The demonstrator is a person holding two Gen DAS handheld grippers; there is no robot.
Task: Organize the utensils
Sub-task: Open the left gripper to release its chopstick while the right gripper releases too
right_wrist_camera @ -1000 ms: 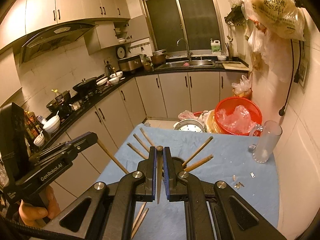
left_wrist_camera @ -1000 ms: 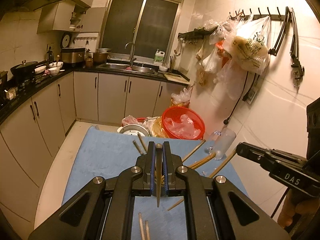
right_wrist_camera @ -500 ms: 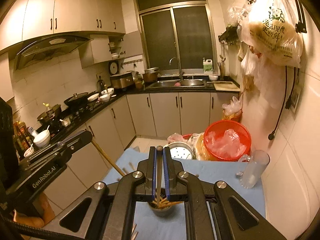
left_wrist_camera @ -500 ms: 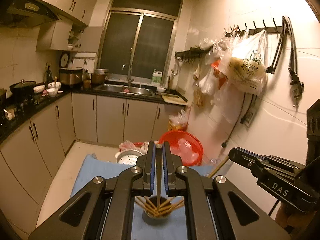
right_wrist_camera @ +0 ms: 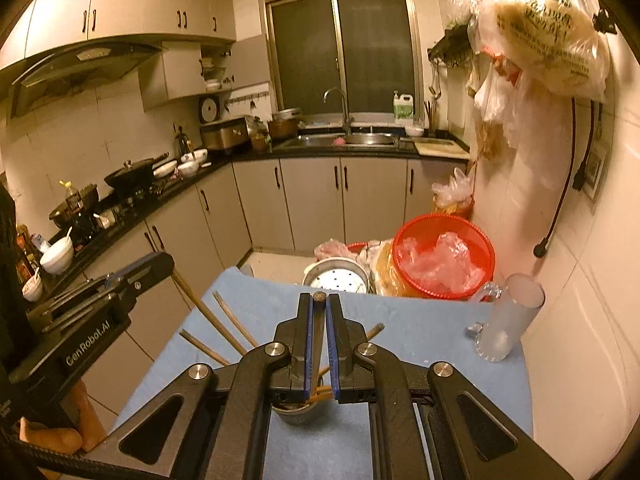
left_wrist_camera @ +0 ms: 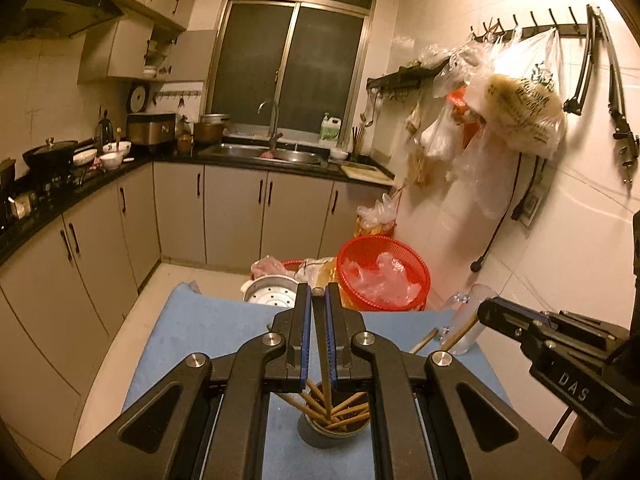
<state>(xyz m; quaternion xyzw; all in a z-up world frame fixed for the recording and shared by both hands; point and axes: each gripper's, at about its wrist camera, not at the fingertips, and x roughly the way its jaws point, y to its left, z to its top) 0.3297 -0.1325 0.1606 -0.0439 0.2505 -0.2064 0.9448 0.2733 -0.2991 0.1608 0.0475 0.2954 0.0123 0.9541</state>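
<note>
My left gripper is shut on a wooden chopstick that hangs down into a metal cup holding several chopsticks on the blue mat. My right gripper is shut on another chopstick above the same cup. The right gripper also shows in the left wrist view, holding a chopstick. The left gripper shows in the right wrist view, with its chopstick. Loose chopsticks lie on the mat.
A clear glass mug stands at the mat's right edge by the tiled wall. Beyond the mat stand a red basket and a metal steamer pot. Kitchen cabinets run along the left.
Both grippers rose and tilted upward over the last second, then lowered slightly. The cup of chopsticks came into view under them. Both stayed shut on their chopsticks.
</note>
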